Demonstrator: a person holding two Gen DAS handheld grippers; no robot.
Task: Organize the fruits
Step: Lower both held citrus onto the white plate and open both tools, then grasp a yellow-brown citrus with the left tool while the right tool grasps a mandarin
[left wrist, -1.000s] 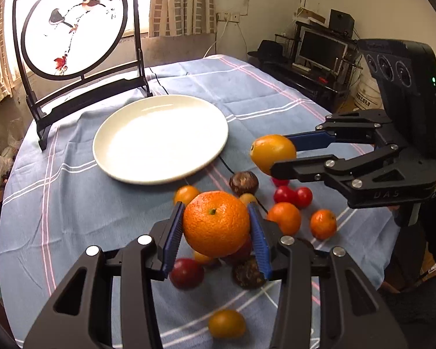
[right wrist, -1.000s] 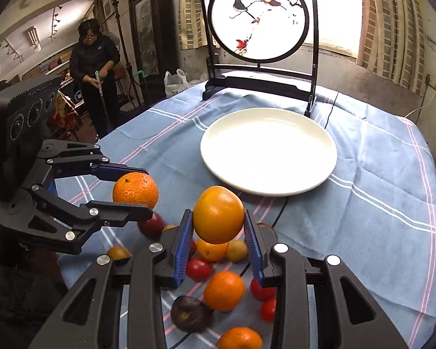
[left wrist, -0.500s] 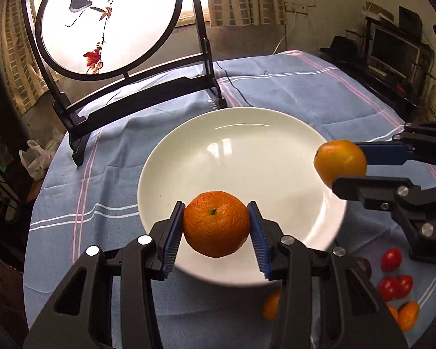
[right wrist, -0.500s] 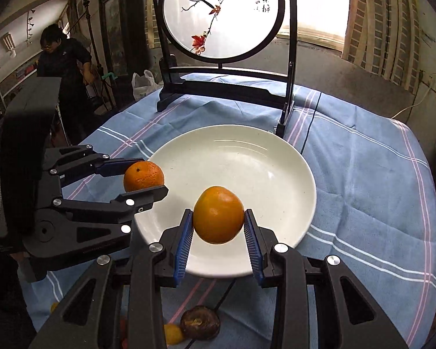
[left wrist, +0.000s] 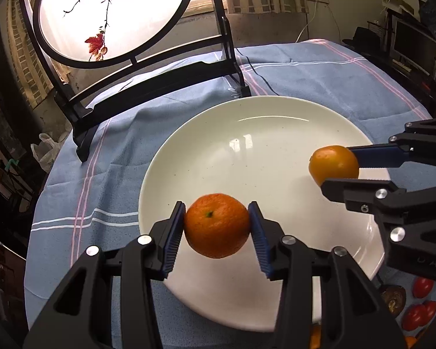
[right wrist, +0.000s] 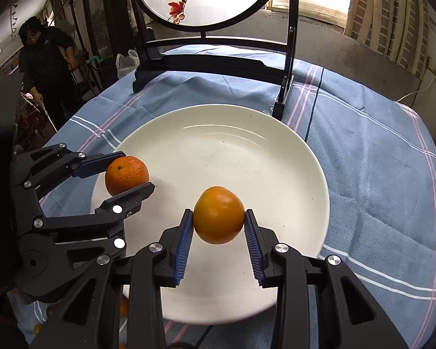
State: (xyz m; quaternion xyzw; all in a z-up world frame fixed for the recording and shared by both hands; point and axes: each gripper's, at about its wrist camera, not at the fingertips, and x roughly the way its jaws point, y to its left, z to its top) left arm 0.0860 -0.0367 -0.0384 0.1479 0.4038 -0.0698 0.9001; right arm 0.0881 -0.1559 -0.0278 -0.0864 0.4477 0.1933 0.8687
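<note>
Item one: my left gripper, its blue ribbed pads on either side of a round, dimpled deep-orange mandarin with a small green stem dot; the jaws have just been opening a little, yet both pads still touch the peel and the fruit hangs between them. It sits above the near left part of a large round white glazed plate. Item two: my right gripper, pinching a smooth, slightly pointed yellow-orange citrus fruit between its blue pads; these jaws have also just eased apart slightly, with the fruit still caught between them, above the near middle of the same plate. Seen from the right wrist view, the mandarin is over the plate's left rim; from the left wrist view, the yellow-orange fruit is over the right side of the plate. The plate's surface is bare and glossy. Item three: a light blue cloth with pink and white stripes, covering the round tabletop under the plate. Item four: a black wooden stand holding a round white screen painted with birds and red leaves, upright beyond the plate. Item five: small red tomatoes and a brown wrinkled fruit on the cloth at the near right, just off the plate. Item six: a person in dark clothes, standing in the background beyond the tabletop's left side.
</note>
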